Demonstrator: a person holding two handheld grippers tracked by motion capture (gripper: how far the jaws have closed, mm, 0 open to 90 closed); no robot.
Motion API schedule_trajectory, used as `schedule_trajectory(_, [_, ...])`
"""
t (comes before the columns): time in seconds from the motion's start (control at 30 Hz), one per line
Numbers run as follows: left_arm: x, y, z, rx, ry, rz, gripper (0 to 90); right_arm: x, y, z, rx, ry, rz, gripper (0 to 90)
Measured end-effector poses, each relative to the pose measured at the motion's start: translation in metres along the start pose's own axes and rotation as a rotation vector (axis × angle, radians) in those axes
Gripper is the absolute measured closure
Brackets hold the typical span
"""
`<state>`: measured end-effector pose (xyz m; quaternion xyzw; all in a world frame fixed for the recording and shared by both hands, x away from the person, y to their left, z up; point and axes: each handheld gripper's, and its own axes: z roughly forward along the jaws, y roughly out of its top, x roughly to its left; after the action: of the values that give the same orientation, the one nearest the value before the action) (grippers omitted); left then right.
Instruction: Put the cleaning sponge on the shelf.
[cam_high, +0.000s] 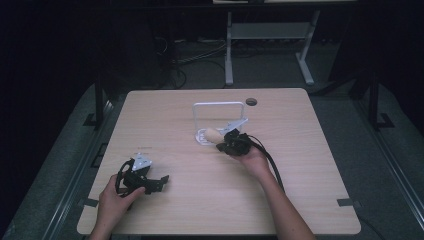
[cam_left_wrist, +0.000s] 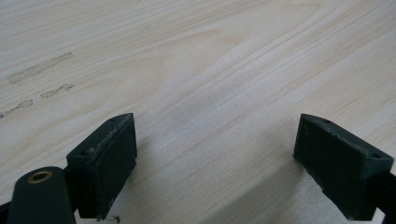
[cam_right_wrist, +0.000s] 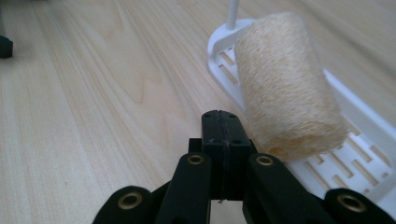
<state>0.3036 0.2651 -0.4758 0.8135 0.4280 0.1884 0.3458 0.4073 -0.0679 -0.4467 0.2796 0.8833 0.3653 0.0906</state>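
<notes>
Wooden table (cam_high: 200, 200) bears a white rack (cam_right_wrist: 355, 140) holding a loofah roll (cam_right_wrist: 285, 88). Beside the roll, the right gripper (cam_right_wrist: 225, 135) is pressed closed, empty; a nudge could roll it off. The left gripper (cam_left_wrist: 215, 154) gapes, idle.

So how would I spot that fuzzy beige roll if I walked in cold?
Start at the light wooden table, then find the white slotted plastic tray near its middle. The beige fibrous cylinder lies on it, beside the shut right gripper: the one soft, rough thing among hard plastic.
</notes>
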Motion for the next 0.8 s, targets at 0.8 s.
schedule_trajectory(0.8, [0.000,0.000,0.000,-0.001,-0.001,-0.002,12.7,-0.016,-0.013,0.007,0.029,-0.074,0.046,89.7])
